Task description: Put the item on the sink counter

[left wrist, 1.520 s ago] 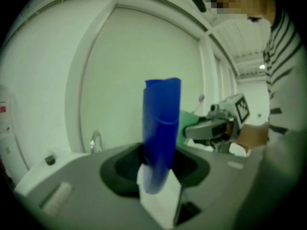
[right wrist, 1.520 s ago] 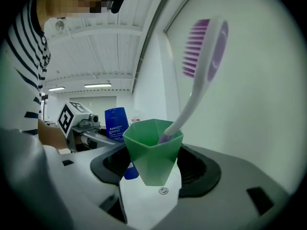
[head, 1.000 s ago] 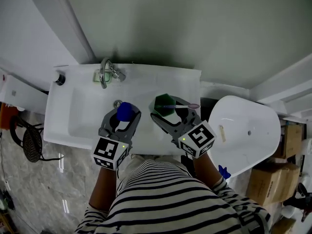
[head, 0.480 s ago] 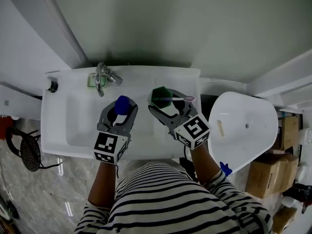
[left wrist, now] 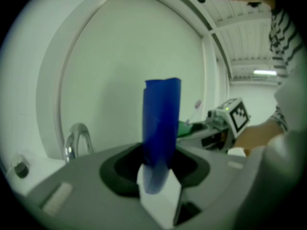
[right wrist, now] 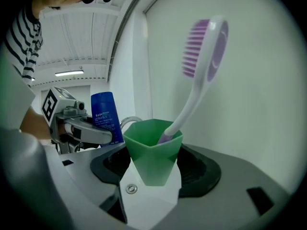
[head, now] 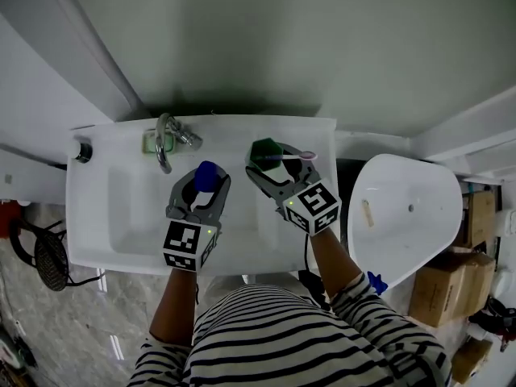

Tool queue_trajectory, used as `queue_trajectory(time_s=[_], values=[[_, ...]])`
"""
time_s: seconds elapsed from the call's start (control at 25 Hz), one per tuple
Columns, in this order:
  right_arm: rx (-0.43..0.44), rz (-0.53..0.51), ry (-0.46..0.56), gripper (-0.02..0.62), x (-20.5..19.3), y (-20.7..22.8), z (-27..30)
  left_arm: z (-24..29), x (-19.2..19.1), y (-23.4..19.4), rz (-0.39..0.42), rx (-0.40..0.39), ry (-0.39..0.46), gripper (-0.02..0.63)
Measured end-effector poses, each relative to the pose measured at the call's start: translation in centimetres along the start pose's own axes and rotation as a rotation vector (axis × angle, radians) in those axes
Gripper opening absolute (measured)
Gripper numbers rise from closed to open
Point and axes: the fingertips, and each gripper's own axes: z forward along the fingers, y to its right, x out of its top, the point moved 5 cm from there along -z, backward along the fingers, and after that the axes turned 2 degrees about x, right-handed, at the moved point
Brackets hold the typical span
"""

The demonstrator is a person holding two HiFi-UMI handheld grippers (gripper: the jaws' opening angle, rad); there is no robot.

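Observation:
My left gripper (head: 205,189) is shut on a blue tube (head: 207,174) that stands upright between its jaws, over the basin of the white sink (head: 97,216). In the left gripper view the blue tube (left wrist: 162,128) rises from the left gripper (left wrist: 156,178). My right gripper (head: 272,169) is shut on a green cup (head: 264,153) with a white and purple toothbrush (head: 294,159) leaning in it, above the sink's right counter. In the right gripper view the cup (right wrist: 152,152) sits in the right gripper (right wrist: 151,176), the toothbrush (right wrist: 201,66) slants up to the right, and the blue tube (right wrist: 105,119) shows at the left.
A chrome faucet (head: 165,139) and a green soap dish (head: 150,141) sit at the sink's back edge, with a dark knob (head: 81,150) at the back left corner. A white oval fixture (head: 403,216) stands right of the sink, and cardboard boxes (head: 439,293) lie beyond it.
Both grippers have moved forward over the sink toward the wall and sunk a little, each still holding its item. The cup is now nearer the sink's back right corner.

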Motion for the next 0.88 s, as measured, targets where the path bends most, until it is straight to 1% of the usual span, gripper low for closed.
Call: queue_trajectory(time_s=[0.32,0.6,0.88], values=[[-0.027,-0.005,-0.033,0.305,-2.8,2.5,3.6,1.4,-1.4,-0.3,-0.031,-0.003,-0.012,0.166],[-0.033,-0.008,-0.047,0.305,-5.0,4.9,7.1,2.6,-2.9,-0.8,-0.063,0.001,-0.029,0.166],[-0.037,-0.009,-0.094,0.305,-7.6,7.0,10.2,4.3,-3.8,-1.4,-0.079,-0.004,-0.038,0.166]])
